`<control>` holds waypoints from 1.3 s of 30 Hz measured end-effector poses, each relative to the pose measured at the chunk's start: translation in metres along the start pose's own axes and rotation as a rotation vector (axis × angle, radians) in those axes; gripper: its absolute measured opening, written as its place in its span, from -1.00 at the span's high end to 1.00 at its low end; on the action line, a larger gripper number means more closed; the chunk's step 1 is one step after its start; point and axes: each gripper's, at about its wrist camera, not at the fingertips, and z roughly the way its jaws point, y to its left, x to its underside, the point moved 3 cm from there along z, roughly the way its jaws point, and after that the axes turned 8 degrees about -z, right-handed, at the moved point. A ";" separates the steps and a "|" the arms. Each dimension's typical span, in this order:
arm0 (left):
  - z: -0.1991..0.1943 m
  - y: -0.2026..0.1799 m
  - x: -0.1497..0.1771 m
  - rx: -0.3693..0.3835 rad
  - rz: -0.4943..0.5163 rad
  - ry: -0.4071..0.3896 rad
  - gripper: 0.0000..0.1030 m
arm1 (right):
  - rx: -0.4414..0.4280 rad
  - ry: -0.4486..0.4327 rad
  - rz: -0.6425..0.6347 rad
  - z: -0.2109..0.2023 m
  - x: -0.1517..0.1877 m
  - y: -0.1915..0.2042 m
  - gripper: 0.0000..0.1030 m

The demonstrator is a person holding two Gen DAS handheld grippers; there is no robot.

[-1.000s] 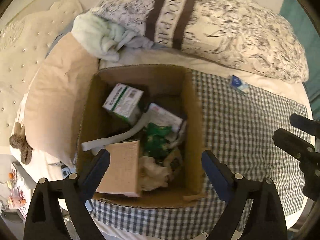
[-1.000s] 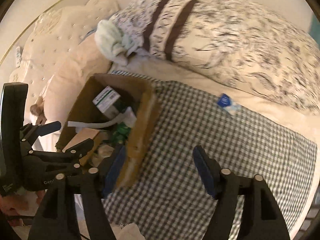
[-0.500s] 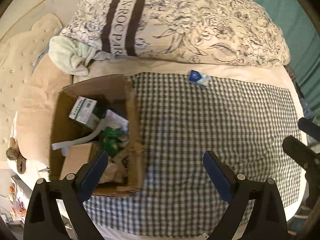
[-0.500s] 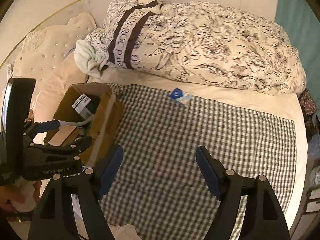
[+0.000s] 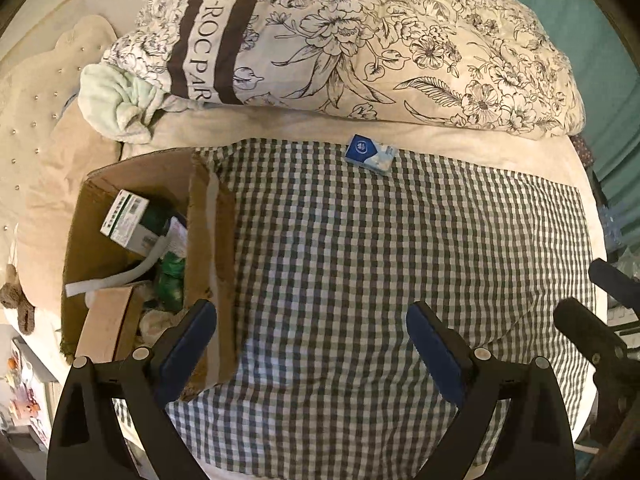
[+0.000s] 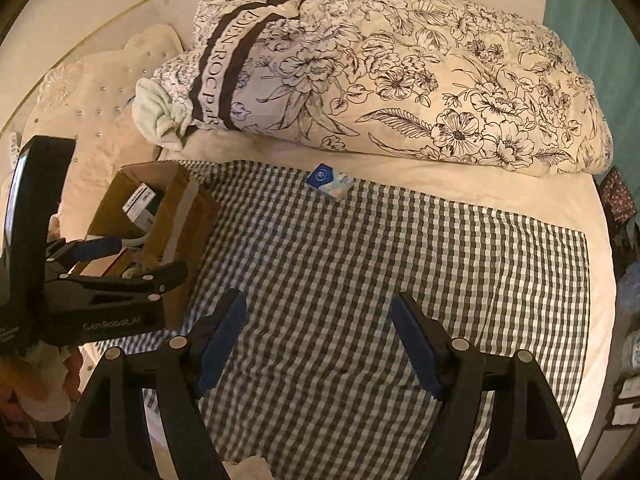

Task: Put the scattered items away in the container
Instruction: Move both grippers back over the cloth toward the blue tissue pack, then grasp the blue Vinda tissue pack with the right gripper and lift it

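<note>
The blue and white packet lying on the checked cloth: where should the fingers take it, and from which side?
Across its two long edges, coming down from above. The blue and white packet lies flat and alone on the checked cloth, slightly askew, with nothing beside it.

In the left wrist view the cardboard box [image 5: 208, 240] hides much of its own contents behind its near wall, and the left claw [image 5: 312, 340] covers its near corner. The lettering on the green-and-white carton [image 5: 124, 216] is too small to read. The right claw [image 5: 600, 320] is cut off by the frame edge. The blue packet's [image 6: 328, 180] print is unreadable.
</note>
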 end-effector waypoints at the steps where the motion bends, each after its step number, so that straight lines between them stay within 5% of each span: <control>1: 0.004 -0.001 -0.004 -0.001 -0.005 0.005 -0.91 | -0.001 0.003 0.000 0.004 -0.004 -0.003 -0.46; 23: 0.157 0.005 -0.096 -0.062 -0.154 0.176 -0.91 | -0.045 0.128 -0.084 0.170 -0.105 -0.046 -0.46; 39: 0.234 0.015 -0.115 -0.102 -0.160 0.231 -0.91 | -0.130 0.202 -0.188 0.273 -0.115 -0.044 -0.46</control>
